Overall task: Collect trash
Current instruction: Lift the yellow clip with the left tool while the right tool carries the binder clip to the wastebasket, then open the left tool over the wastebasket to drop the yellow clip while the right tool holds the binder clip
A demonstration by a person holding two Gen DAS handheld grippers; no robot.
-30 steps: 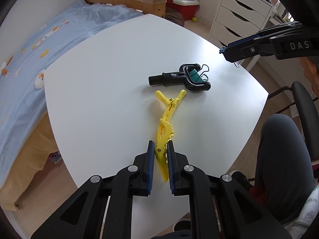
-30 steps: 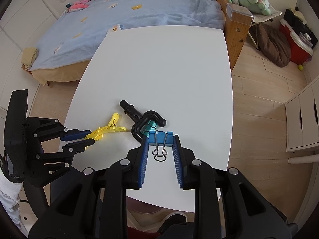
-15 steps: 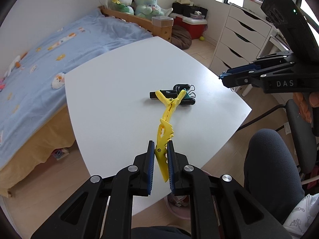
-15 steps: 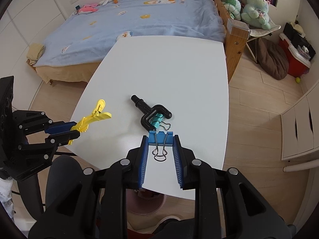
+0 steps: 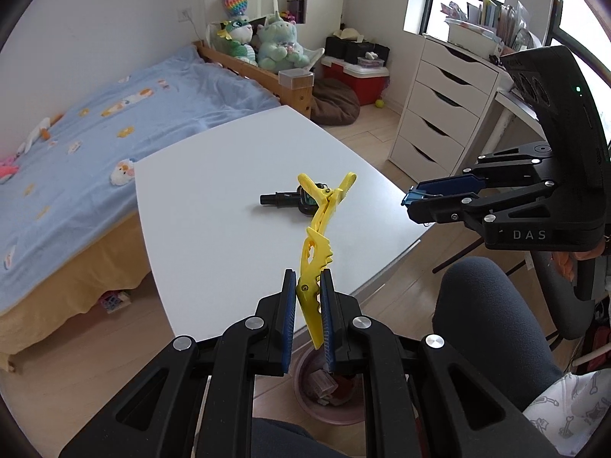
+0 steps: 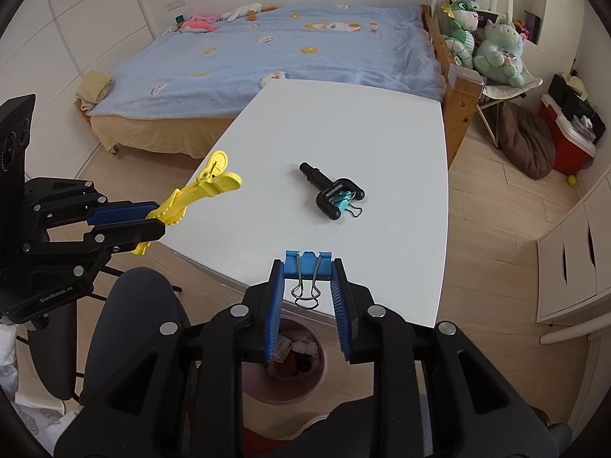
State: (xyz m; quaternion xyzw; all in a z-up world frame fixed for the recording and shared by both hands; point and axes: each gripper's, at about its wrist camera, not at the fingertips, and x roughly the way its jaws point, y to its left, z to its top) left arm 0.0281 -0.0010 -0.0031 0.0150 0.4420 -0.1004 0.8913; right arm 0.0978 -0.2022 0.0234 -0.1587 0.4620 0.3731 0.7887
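Left wrist view: my left hand-held gripper (image 5: 308, 305) is clamped on the yellow clip (image 5: 317, 248), held above the bench (image 5: 214, 206) edge. Right wrist view: my right hand-held gripper (image 6: 307, 297) is clamped on the blue binder clip (image 6: 307, 265), over the pink bin (image 6: 305, 374).

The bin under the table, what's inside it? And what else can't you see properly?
- Bin: in both views the fingers and table edge cover most of it; only bits of crumpled scraps show, too small to name.
- Yellow clip: its lower end is hidden between the left fingers.
- Teal clip: nearly hidden behind the yellow clip in the left view.
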